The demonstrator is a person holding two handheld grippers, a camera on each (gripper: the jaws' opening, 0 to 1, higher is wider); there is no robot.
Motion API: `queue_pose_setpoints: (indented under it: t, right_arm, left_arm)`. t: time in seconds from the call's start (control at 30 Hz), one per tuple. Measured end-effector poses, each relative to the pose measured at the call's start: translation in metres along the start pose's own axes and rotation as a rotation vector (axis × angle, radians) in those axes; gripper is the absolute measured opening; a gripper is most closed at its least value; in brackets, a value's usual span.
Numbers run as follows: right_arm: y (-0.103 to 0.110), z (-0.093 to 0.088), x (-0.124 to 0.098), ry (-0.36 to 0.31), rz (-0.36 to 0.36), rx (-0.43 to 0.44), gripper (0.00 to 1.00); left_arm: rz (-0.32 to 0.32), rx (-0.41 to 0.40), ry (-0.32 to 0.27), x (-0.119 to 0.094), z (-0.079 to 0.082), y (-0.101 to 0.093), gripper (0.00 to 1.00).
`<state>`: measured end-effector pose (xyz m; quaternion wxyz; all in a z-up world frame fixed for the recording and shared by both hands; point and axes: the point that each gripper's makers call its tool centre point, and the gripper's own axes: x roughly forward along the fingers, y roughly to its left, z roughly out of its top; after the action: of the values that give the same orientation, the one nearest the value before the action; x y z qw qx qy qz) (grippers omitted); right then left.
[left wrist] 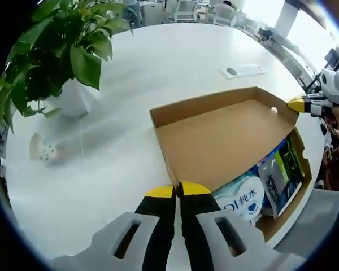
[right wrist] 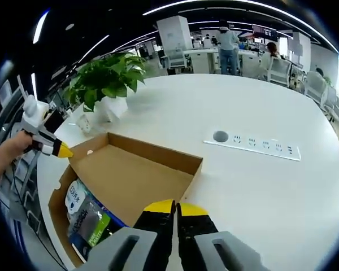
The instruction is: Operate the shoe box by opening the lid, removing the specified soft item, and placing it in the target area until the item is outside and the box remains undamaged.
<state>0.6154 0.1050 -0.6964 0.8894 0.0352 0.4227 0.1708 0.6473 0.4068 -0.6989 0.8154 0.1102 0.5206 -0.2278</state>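
Note:
A brown cardboard shoe box (left wrist: 306, 164) (right wrist: 55, 210) lies on the white table with its lid (left wrist: 220, 141) (right wrist: 130, 175) swung open. Inside lie a blue-and-white soft wipes pack (left wrist: 243, 199) (right wrist: 74, 195) and a green-and-black pouch (left wrist: 282, 172) (right wrist: 91, 226). My left gripper (left wrist: 178, 191) is shut on the lid's rim at one corner; from the other side it shows as yellow tips at the lid's far corner (right wrist: 62, 151). My right gripper (right wrist: 175, 208) is shut on the lid's rim at the opposite corner, and its yellow tips (left wrist: 296, 104) touch that edge.
A leafy plant in a white pot (left wrist: 68, 62) (right wrist: 110, 84) stands beyond the box, with a small white object (left wrist: 42, 149) (right wrist: 82, 121) beside it. A socket strip (left wrist: 242, 70) (right wrist: 251, 144) is set in the table. The table edge runs close by the box. Chairs and people are far behind.

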Motion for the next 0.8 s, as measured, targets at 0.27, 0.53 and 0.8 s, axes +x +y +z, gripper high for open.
queue_pose_setpoints:
  t: [0.27, 0.53, 0.8]
  right_arm:
    - [0.0012, 0.0003, 0.0006, -0.002, -0.003, 0.007, 0.0]
    - [-0.0009, -0.001, 0.0021, -0.001, -0.006, 0.006, 0.0]
    - [-0.002, 0.0002, 0.0041, -0.007, -0.008, 0.004, 0.0]
  left_arm:
    - [0.001, -0.005, 0.001, 0.0006, -0.0003, 0.0, 0.01]
    - [0.005, -0.013, -0.003, 0.0029, -0.0005, -0.0007, 0.01]
    - [0.01, -0.012, -0.022, 0.003, -0.0013, -0.0021, 0.01]
